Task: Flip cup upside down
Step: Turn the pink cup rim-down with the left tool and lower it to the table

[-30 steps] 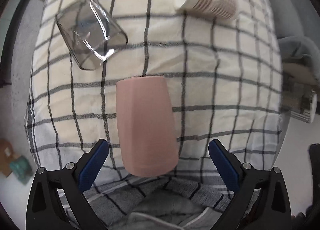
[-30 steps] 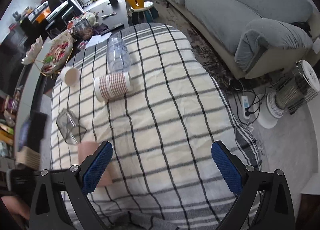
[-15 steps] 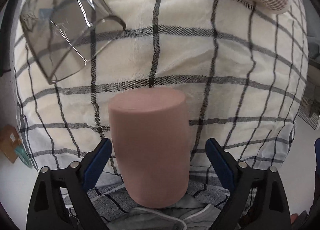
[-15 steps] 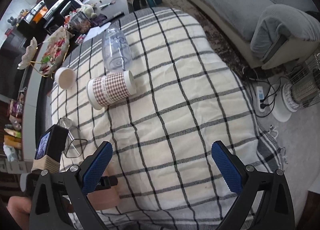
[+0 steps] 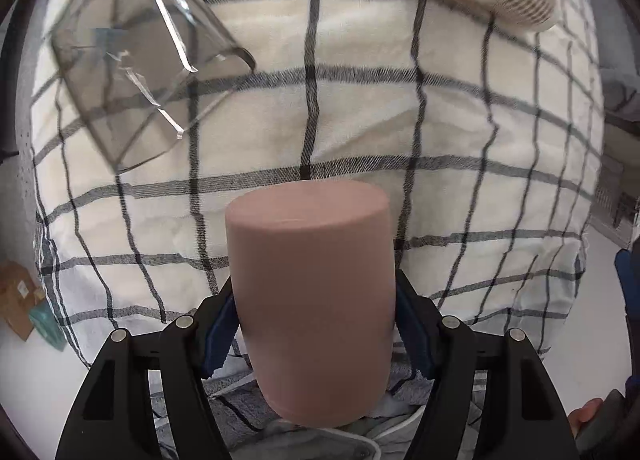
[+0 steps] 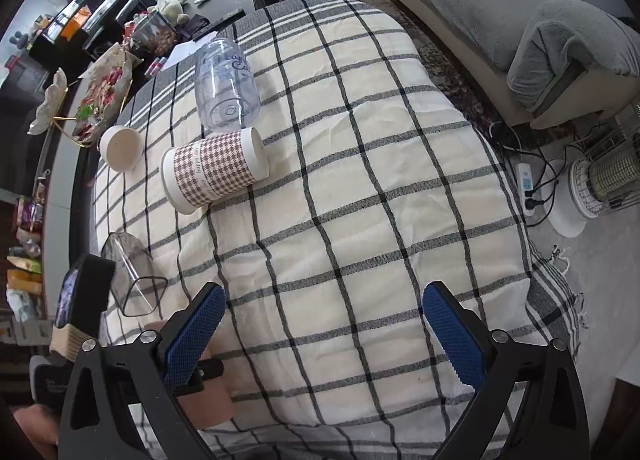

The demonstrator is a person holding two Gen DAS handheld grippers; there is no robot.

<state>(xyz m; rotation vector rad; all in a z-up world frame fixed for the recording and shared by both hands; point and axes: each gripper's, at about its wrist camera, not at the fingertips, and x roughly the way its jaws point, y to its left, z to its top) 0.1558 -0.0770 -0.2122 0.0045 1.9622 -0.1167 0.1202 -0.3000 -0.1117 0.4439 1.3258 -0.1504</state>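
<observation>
Checked cloth over a living-room worktop, pink cup gripped at its near edge.

The left hand-held gripper pinches the cup's sides, closed end facing away; the right hand-held gripper hangs wide and empty. Judgement: lift clear, roll the wrist fully, land rim-down flat, away from the clear glass nearby.

The left gripper, wide open a second ago, now clamps its blue pads against both sides of the pink cup on the checked cloth.
</observation>
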